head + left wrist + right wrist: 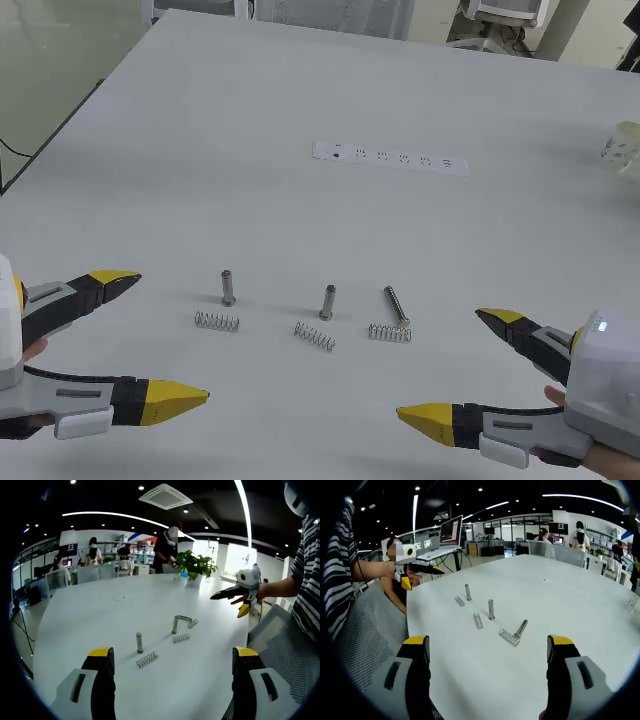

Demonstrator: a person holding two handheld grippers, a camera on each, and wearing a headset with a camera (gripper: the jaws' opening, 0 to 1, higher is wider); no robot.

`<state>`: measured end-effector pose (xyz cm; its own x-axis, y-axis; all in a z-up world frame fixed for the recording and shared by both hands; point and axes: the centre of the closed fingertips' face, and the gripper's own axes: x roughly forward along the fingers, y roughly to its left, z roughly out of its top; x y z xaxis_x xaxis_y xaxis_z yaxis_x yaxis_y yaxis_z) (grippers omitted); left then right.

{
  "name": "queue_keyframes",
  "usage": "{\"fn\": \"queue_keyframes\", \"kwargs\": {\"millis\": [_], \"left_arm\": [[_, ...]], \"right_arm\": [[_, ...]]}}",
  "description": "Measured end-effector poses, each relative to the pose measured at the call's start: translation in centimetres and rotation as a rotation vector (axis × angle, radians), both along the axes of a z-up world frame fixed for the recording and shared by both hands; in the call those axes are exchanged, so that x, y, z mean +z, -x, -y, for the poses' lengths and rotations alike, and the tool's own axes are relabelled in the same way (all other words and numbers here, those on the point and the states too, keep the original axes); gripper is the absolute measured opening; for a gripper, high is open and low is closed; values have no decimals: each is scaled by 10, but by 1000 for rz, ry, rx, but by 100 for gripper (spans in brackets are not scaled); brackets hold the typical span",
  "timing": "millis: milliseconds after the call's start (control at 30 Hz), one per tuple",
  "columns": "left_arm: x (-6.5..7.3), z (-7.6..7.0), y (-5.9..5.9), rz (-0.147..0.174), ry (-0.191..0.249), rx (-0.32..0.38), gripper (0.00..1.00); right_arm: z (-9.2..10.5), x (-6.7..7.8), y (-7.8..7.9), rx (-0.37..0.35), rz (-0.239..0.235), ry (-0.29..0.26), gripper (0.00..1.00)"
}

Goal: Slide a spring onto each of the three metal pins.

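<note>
We see three springs (314, 336) lying loose on the white table (300, 90), each beside a metal pin (327, 301), the rightmost pin (396, 305) lying against its spring, with our left gripper (170, 335) and right gripper (440, 362) gaping empty on either side.

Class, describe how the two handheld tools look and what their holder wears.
The left tool and right tool each have two long tapering jaws: yellow pointed tips, black middles, pale grey shells, white body. The right body carries a small blue light. The person wears a dark-and-white striped short-sleeved shirt.
</note>
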<state>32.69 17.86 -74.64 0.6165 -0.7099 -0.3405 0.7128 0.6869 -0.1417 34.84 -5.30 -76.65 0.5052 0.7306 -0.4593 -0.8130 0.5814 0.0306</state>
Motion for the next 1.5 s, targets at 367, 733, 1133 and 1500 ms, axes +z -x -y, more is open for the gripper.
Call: {"fn": "queue_keyframes", "kwargs": {"millis": [367,733,1133,1500], "left_arm": [[5,0,-2,1,32,14,97],[8,1,-1,46,51,-1,97],[-12,-3,-2,4,-2,-9,97],[-9,-1,-4,8,14,-19,97]], "right_arm": [[2,2,-3,-2,6,0,98],[0,3,-3,-2,1,-23,100],[2,-6,-4,-12,-20,-26,100],[5,-11,-3,-5,-32,-11,100]]}}
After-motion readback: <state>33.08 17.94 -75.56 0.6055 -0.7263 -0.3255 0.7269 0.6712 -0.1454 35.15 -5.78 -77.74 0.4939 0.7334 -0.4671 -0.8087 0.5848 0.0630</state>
